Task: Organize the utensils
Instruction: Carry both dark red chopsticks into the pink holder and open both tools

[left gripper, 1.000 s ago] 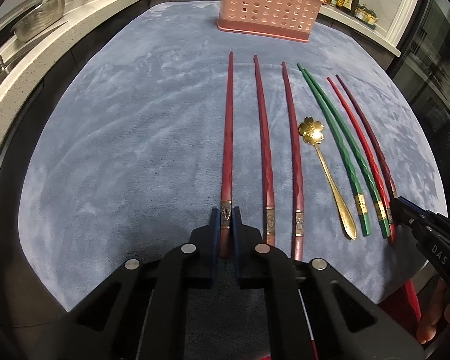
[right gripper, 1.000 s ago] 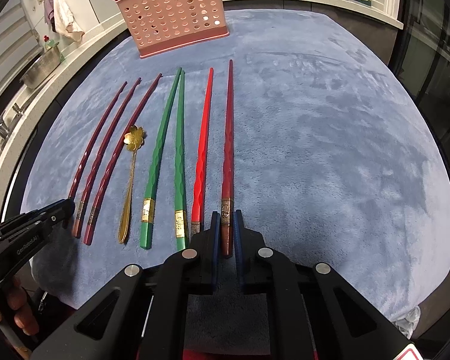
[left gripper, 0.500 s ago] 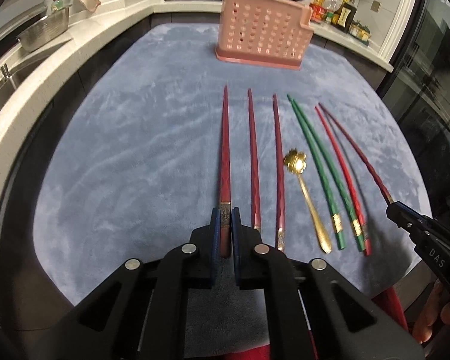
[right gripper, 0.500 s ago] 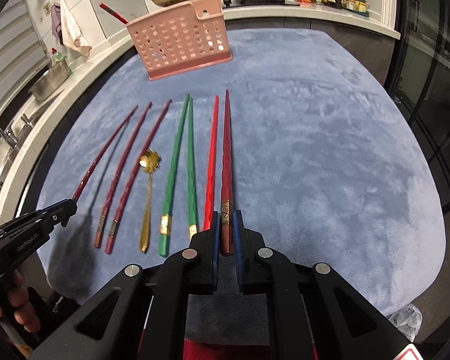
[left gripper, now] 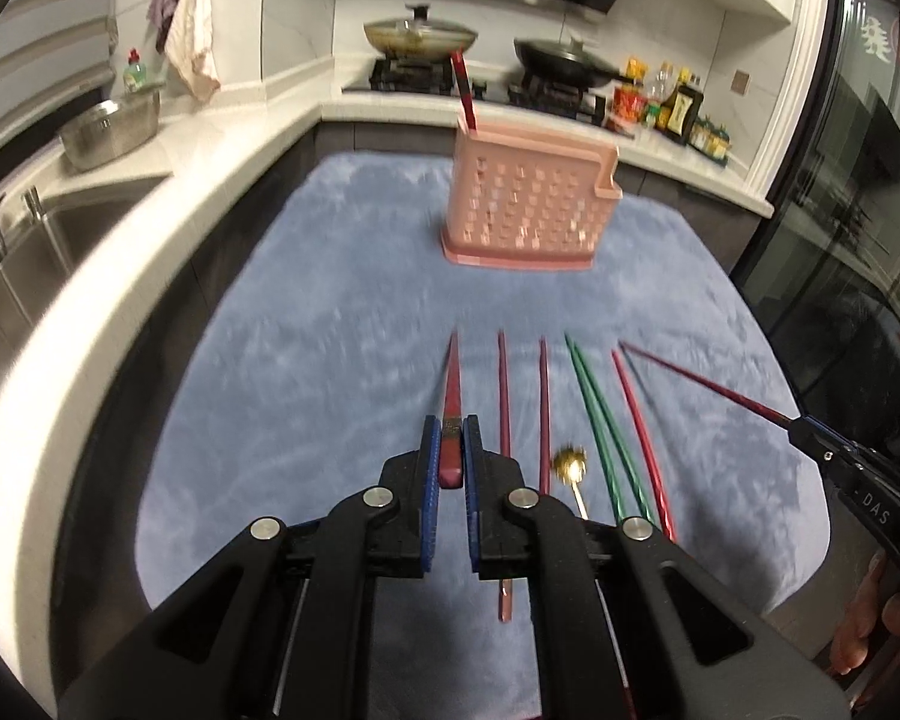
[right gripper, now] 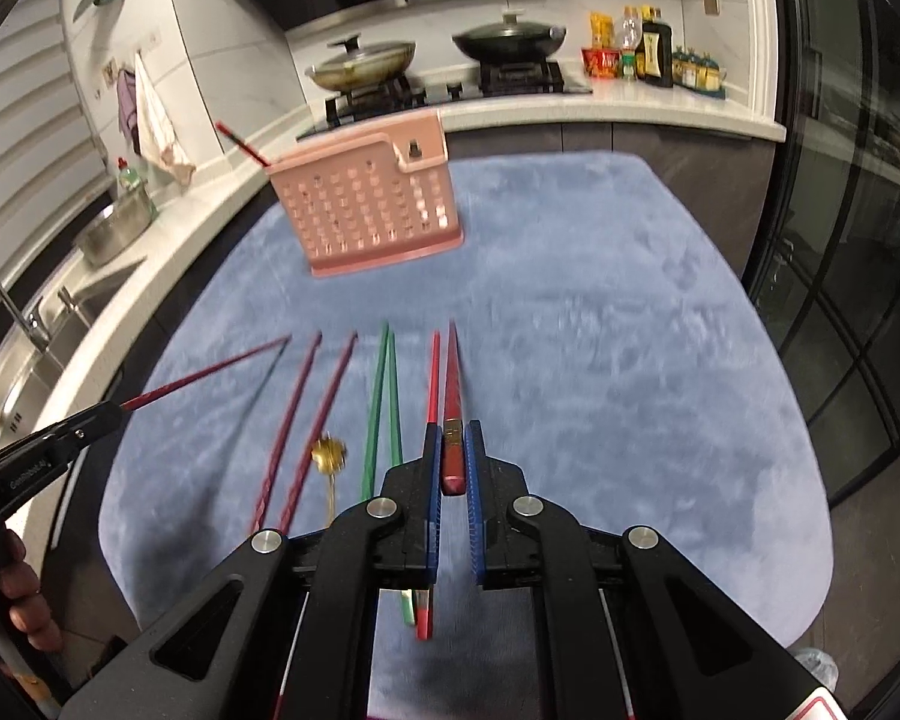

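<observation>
The left claw (left gripper: 448, 450) is clamped on the thick end of a dark red chopstick (left gripper: 451, 396), which is raised off the blue-grey mat (left gripper: 306, 372) and points forward toward the pink perforated utensil basket (left gripper: 528, 204). In the right wrist view this same claw shows at the left edge (right gripper: 111, 414), with its chopstick slanting out over the mat and casting a shadow beneath.

The right claw (right gripper: 453, 450) is likewise closed on the butt of another dark red chopstick (right gripper: 452, 372), lifted and aimed toward the basket (right gripper: 366, 210). From the left wrist view it appears at the right edge (left gripper: 801, 426), its chopstick (left gripper: 702, 381) angling across above the mat.

On the mat lie 2 dark red chopsticks (left gripper: 502, 384) side by side, then a gold flower-headed spoon (left gripper: 570, 465), a pair of green chopsticks (left gripper: 594, 414) touching along their length, and 1 bright red chopstick (left gripper: 636, 420). In the right wrist view the bright red chopstick (right gripper: 433, 378) lies just beside the held one.

The basket stands upright at the far end of the mat, with 1 red chopstick (left gripper: 465, 90) already standing in its left end, leaning slightly.

The mat covers the worktop (left gripper: 168, 228); beyond it 2 lidded pans (left gripper: 420, 33) sit on the hob, and a steel sink (left gripper: 24, 246) is at the left.
</observation>
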